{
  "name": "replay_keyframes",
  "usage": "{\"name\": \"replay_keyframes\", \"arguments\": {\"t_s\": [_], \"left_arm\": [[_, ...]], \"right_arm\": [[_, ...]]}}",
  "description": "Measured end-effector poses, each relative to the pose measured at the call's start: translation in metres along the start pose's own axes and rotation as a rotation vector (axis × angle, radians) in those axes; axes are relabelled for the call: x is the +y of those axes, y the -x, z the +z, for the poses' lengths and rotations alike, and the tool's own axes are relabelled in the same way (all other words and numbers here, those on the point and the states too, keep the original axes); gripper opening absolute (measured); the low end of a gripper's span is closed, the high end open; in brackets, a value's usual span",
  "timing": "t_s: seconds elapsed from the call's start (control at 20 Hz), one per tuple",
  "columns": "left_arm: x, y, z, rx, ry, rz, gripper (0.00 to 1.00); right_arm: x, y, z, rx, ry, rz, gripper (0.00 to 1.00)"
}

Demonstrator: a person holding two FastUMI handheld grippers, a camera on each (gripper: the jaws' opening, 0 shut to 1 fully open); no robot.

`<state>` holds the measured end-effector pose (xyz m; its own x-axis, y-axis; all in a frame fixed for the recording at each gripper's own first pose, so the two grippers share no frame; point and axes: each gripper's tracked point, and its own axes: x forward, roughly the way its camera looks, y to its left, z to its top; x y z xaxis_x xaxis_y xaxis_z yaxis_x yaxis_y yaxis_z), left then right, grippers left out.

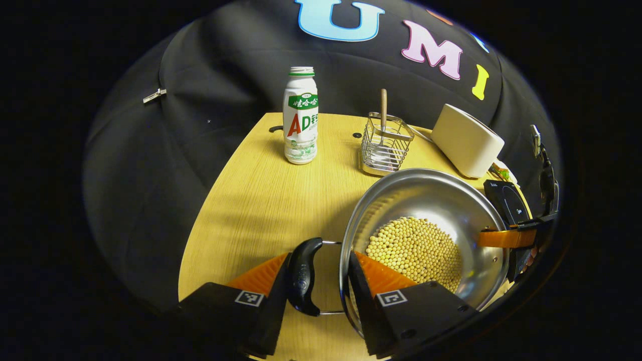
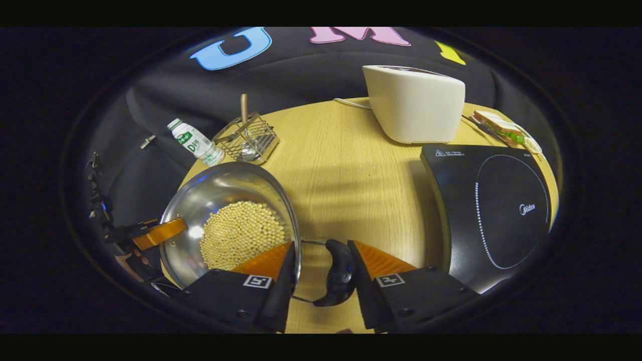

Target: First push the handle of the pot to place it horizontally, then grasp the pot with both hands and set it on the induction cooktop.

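The round stainless-steel pot [image 1: 426,235], its bottom covered with pale yellow beans [image 1: 415,250], sits on the wooden worktop [image 1: 261,200] toward its near edge, well apart from the black induction cooktop [image 2: 494,210] at the right edge. Each hand-held gripper straddles one side of the pot so the load can be lifted level: the left hand-held gripper [image 1: 325,281] stands open, its fingers either side of the black curved side handle [image 1: 303,276] and the pot's rim, not yet pressing; the right hand-held gripper [image 2: 321,271] is likewise parted around the opposite black handle [image 2: 340,278]. The handles lie flat, so the pushing step looks done and the two-handed grasp comes next. The right gripper view reveals the cooktop's whole ring and a sandwich [image 2: 501,128] behind it; the left gripper view shows the white bottle [image 1: 300,116] upright, a wire basket [image 1: 386,145] and a cream toaster [image 1: 466,140].
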<state>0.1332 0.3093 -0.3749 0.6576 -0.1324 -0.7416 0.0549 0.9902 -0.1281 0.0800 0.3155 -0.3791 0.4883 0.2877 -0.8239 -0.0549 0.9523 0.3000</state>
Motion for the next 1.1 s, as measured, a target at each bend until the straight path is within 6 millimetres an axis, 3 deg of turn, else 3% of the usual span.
{"name": "replay_keyframes", "arguments": {"t_s": [0.25,0.45,0.7,1.1], "left_arm": [[-0.004,0.004,-0.004,0.013,0.012,-0.001,0.58],[-0.02,0.034,0.002,0.012,0.01,0.012,0.58],[-0.058,0.081,0.009,0.018,-0.01,0.034,0.57],[-0.143,0.109,0.012,0.001,0.039,0.009,0.57]], "right_arm": [[-0.002,0.01,0.006,-0.002,0.058,-0.014,0.56],[-0.009,0.042,0.015,-0.008,0.081,0.01,0.56],[-0.03,0.084,0.017,0.024,0.072,0.036,0.56],[-0.096,0.14,0.038,-0.025,0.109,0.028,0.56]]}}
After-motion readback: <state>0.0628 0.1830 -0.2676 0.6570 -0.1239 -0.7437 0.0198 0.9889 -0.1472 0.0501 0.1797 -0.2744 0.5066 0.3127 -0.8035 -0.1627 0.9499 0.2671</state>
